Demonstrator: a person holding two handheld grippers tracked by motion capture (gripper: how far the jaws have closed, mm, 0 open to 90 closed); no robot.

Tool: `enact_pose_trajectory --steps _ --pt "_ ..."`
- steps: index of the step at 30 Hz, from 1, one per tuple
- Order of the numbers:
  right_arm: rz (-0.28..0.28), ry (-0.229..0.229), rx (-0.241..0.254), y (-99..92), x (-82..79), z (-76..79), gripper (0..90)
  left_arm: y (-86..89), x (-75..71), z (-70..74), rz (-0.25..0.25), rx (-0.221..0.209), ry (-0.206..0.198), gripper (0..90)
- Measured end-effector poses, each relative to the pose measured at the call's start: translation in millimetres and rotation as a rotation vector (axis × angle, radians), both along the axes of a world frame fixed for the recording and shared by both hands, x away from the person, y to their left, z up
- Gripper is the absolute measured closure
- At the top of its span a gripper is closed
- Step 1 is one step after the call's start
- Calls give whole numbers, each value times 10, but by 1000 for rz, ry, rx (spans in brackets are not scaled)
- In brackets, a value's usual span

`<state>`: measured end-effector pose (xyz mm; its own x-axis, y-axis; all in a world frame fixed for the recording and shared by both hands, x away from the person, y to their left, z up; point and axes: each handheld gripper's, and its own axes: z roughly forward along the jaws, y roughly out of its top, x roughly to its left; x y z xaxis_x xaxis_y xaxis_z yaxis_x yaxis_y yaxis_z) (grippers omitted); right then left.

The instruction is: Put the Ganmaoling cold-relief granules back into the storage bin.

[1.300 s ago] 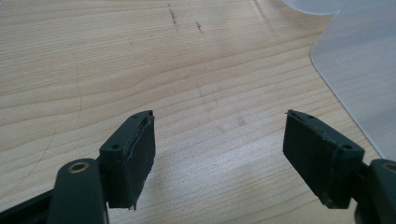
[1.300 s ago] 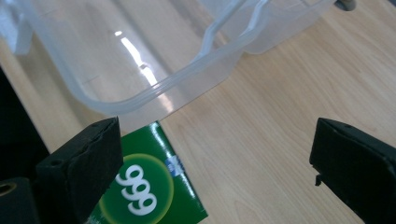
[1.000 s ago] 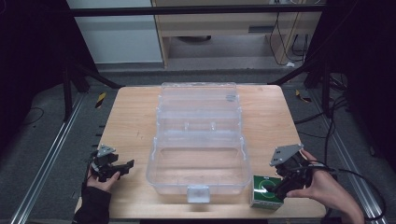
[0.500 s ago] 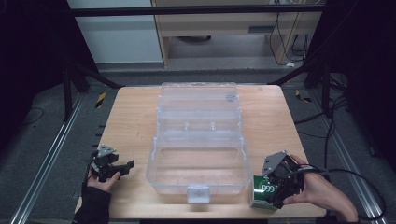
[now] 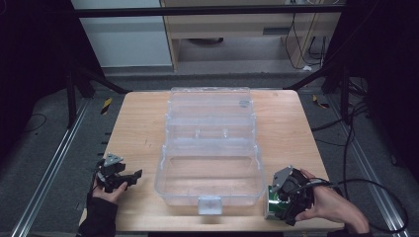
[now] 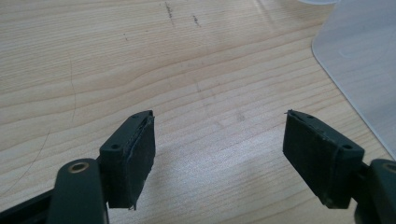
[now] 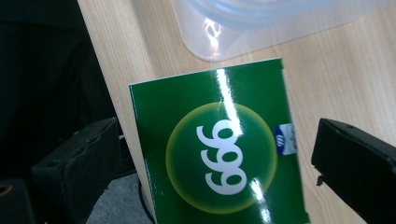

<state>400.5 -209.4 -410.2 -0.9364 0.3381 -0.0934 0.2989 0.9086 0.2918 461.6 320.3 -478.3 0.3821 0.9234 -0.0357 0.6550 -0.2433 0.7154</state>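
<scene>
Jaws of the right gripper stood spread on either side of a green box marked 999, not touching it; the box lay at the table's near edge, just right of a clear plastic case. The left gripper rested near the table's near left corner, its jaws spread over bare wood, apart from the case. The case sat open mid-table, its lid laid back toward the far edge.
</scene>
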Motion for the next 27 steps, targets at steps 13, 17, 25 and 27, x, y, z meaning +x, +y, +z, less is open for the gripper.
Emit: enact_pose_trajectory --steps 13,17,25,27 --pt "15 40 -64 33 70 -235 39 4 2 -4 1 1 -1 248" --pt "20 52 -73 29 85 -291 53 2 2 -4 1 3 -2 249" --pt "45 71 -77 36 123 -329 95 6 3 -3 1 5 -1 252" --pt "42 73 -70 33 116 -323 113 7 4 -5 3 4 -2 252"
